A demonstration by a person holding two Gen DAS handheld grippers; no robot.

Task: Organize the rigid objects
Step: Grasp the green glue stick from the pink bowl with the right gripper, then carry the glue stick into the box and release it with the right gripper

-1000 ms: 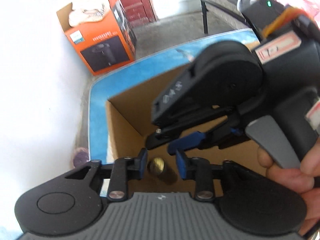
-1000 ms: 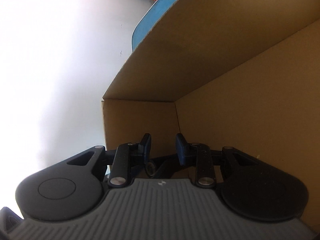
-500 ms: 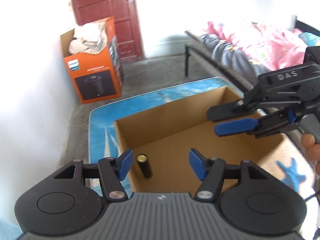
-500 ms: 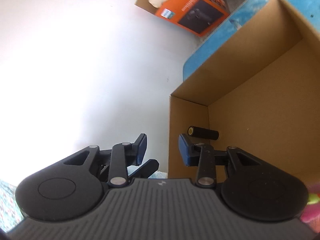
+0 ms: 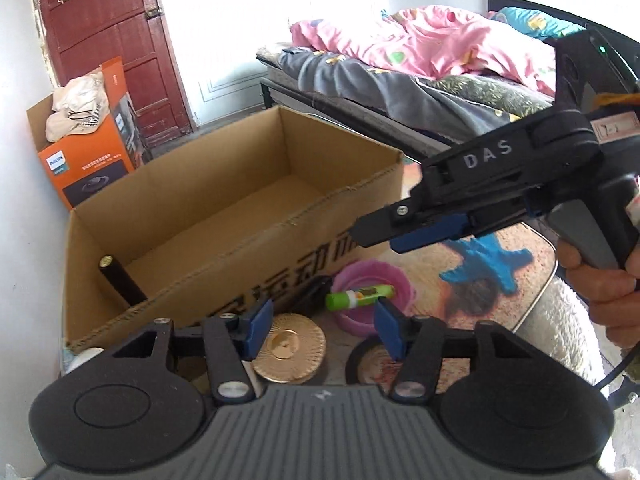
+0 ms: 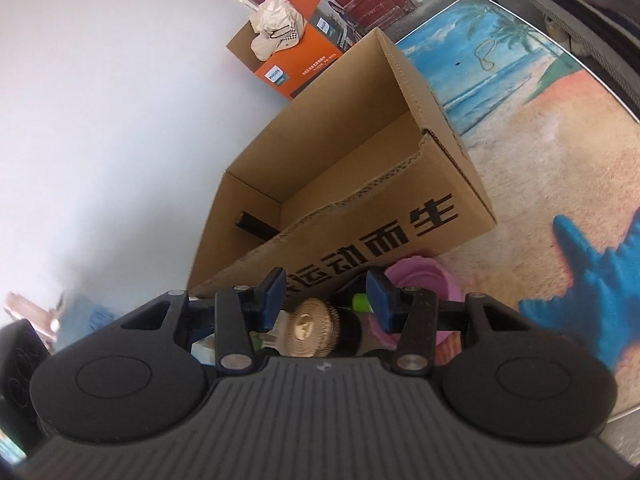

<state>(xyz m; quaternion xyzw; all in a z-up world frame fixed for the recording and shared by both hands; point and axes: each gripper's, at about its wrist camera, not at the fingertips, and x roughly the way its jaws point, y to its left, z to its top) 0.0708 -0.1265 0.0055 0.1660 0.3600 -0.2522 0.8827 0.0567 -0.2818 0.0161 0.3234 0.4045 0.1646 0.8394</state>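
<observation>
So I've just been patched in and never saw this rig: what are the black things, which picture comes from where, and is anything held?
Each picture comes from a camera on a hand-held two-finger gripper, looking along its blue-padded fingers. The left gripper is closing its jaws with nothing between them. The right gripper is open and empty too; in the left view it shows from the side, held in a hand. On the beach-print table stands an open cardboard box with a dark cylinder inside. In front of the box lie a gold disc, a green glue stick and a pink bowl.
</observation>
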